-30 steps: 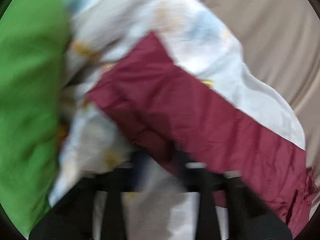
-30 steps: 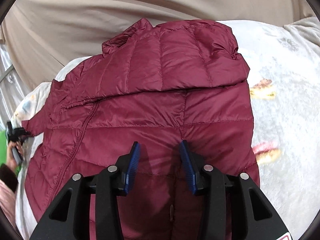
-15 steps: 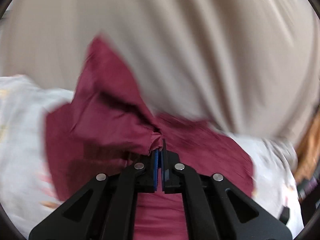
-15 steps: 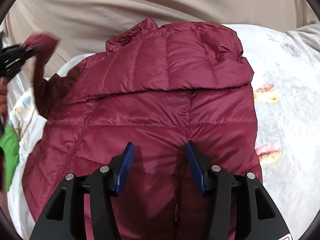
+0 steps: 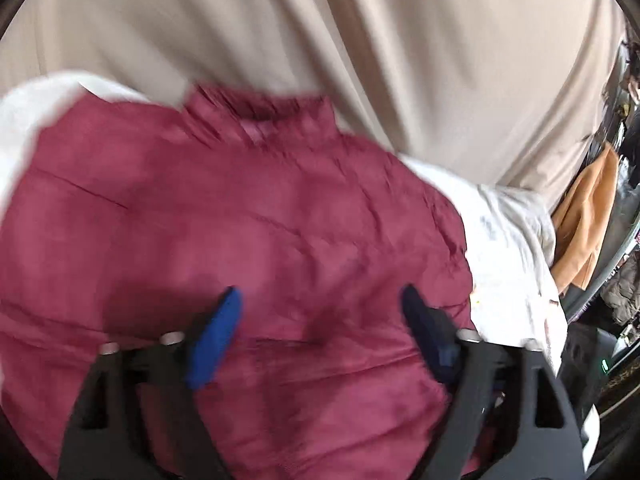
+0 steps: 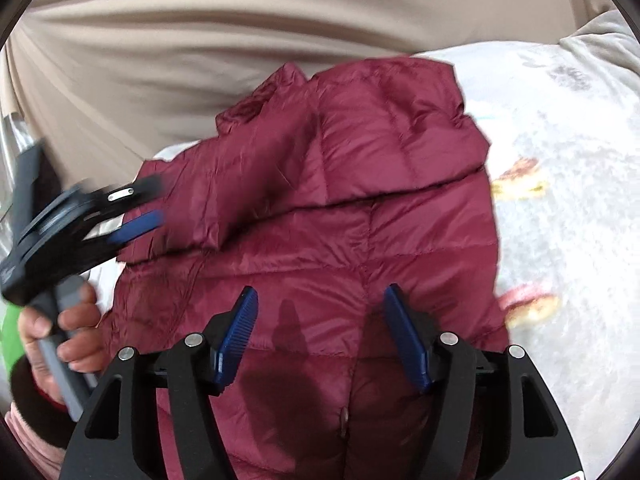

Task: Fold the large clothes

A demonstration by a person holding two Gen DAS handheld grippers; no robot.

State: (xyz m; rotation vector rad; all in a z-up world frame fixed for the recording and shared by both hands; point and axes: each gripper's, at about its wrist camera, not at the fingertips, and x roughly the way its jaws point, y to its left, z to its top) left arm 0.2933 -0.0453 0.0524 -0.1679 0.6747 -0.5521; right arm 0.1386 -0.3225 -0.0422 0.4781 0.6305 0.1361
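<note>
A maroon quilted down jacket (image 6: 360, 220) lies on a white patterned bed cover (image 6: 560, 220), with both sleeves folded in over its body and its collar (image 6: 260, 100) at the far end. It fills the left wrist view (image 5: 260, 240) too. My left gripper (image 5: 320, 312) is open and empty just above the jacket; it also shows in the right wrist view (image 6: 140, 208) at the jacket's left edge. My right gripper (image 6: 318, 308) is open and empty above the jacket's lower half.
A beige curtain (image 6: 200, 40) hangs behind the bed. An orange garment (image 5: 584, 216) hangs at the far right in the left wrist view. A green cloth (image 6: 10, 332) lies at the left edge.
My left gripper carried the left sleeve over the jacket's body, let it go and opened. My right gripper opened wider and stayed over the jacket's lower half.
</note>
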